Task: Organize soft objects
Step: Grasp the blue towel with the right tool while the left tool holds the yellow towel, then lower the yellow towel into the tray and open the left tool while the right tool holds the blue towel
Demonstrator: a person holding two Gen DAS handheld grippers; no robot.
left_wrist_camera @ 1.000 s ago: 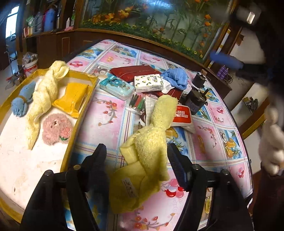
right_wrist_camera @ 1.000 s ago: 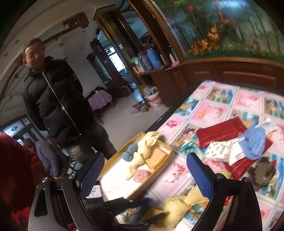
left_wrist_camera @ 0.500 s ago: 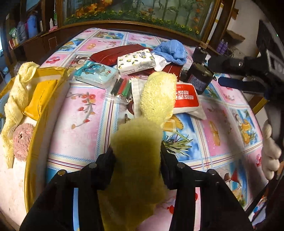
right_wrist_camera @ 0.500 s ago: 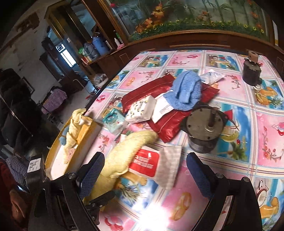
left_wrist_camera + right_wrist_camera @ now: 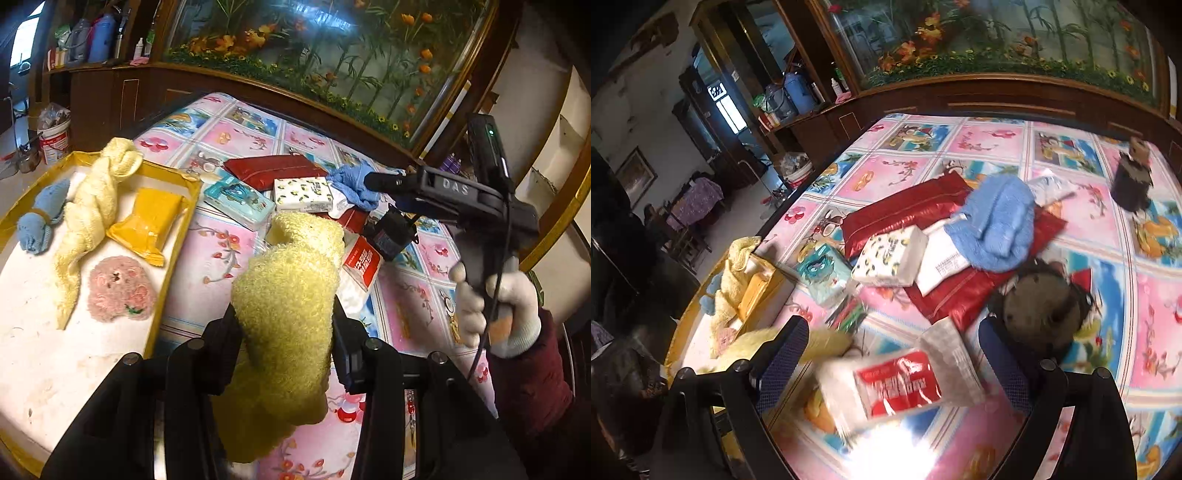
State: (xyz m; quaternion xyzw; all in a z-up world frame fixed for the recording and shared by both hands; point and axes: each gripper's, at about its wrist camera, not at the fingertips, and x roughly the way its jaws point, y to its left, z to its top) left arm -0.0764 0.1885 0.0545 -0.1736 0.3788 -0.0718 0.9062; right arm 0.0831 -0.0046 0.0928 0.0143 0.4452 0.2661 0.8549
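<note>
My left gripper [image 5: 286,332] is shut on a fluffy yellow towel [image 5: 291,314] and holds it lifted above the table, to the right of the yellow tray [image 5: 173,258]. In the tray lie a pale yellow twisted towel [image 5: 92,210], a blue cloth roll [image 5: 40,221], a yellow pack [image 5: 147,221] and a pink fuzzy pad [image 5: 120,288]. My right gripper [image 5: 894,354] is open and empty above a red-and-white packet [image 5: 901,384]. A blue cloth [image 5: 997,229] lies on red pouches [image 5: 908,214] further back.
On the flowered tablecloth [image 5: 997,136] lie a white tissue pack [image 5: 890,258], a teal tissue pack [image 5: 823,273], a bag of pens [image 5: 849,314], a round dark motor [image 5: 1041,310] and a second dark motor [image 5: 1132,181]. A wooden cabinet with an aquarium [image 5: 332,55] stands behind.
My left gripper closed on the yellow towel and lifted it off the table. My right gripper swung from the room down over the table and moved closer to the red-and-white packet.
</note>
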